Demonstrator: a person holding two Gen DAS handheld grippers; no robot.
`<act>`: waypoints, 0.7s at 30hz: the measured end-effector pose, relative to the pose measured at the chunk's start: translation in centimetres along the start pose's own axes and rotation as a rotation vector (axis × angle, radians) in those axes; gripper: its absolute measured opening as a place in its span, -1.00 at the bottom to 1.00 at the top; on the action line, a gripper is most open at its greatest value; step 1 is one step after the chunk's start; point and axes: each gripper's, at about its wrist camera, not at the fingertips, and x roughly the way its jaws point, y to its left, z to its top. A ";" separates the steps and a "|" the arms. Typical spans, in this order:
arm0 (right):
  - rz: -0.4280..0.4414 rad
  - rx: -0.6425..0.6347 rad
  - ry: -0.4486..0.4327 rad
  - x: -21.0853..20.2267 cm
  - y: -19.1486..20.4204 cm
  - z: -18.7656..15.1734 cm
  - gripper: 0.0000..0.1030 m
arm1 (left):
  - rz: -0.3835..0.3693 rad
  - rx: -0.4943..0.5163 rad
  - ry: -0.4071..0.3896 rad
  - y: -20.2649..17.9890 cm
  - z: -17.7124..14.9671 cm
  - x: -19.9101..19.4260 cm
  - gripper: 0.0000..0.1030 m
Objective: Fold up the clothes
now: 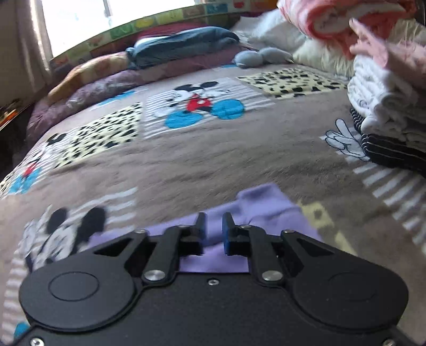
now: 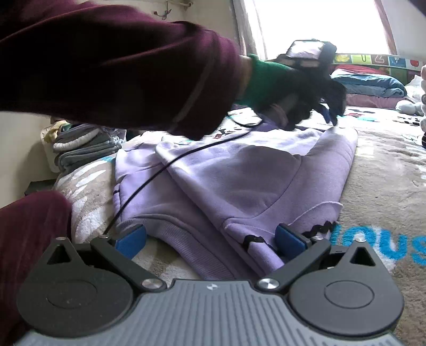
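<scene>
A lilac hoodie (image 2: 239, 170) lies partly folded on a Mickey Mouse blanket (image 2: 386, 170). In the right wrist view my right gripper (image 2: 210, 238) is wide open, its blue pads either side of the hoodie's near hem and pocket edge, holding nothing. The left gripper (image 2: 311, 87) shows there beyond the hoodie's far end, held by a hand in a green cuff. In the left wrist view my left gripper (image 1: 213, 226) has a narrow gap between its pads and hovers over lilac fabric (image 1: 255, 205), holding nothing.
A pile of folded clothes, white over dark striped (image 1: 386, 114), stands at the right of the bed. Pink bedding (image 1: 346, 18), a blue pillow (image 1: 181, 45) and a grey soft toy (image 1: 261, 57) lie at the far end. Grey folded clothes (image 2: 82, 149) sit at the left. A black cable (image 2: 159, 170) crosses the hoodie.
</scene>
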 end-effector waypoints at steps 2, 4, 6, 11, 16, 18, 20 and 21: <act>-0.008 -0.007 0.003 0.0 0.1 0.0 0.99 | 0.007 -0.031 -0.007 1.5 -1.1 -2.2 -0.75; -0.016 -0.016 0.005 0.0 0.3 0.0 0.99 | 0.007 -0.072 -0.010 3.0 -2.1 -4.3 -0.43; -0.026 -0.025 0.008 0.1 0.5 0.0 0.99 | 0.001 -0.113 -0.023 4.4 -3.5 -6.7 -0.05; -0.049 -0.045 0.014 0.2 0.9 0.0 0.99 | -0.021 -0.141 -0.030 6.0 -7.3 -12.1 0.14; -0.072 -0.054 0.018 0.0 1.4 0.1 0.98 | -0.040 -0.182 -0.056 6.9 -11.0 -16.8 0.23; -0.074 -0.056 0.015 -0.4 1.8 0.3 0.98 | -0.046 -0.242 -0.070 7.7 -12.5 -18.4 0.28; -0.064 -0.062 -0.008 -1.2 2.4 0.6 0.97 | -0.052 -0.319 -0.084 8.8 -14.0 -20.0 0.32; -0.058 -0.066 -0.021 -1.7 2.7 0.8 0.95 | -0.049 -0.364 -0.090 9.3 -14.8 -20.8 0.34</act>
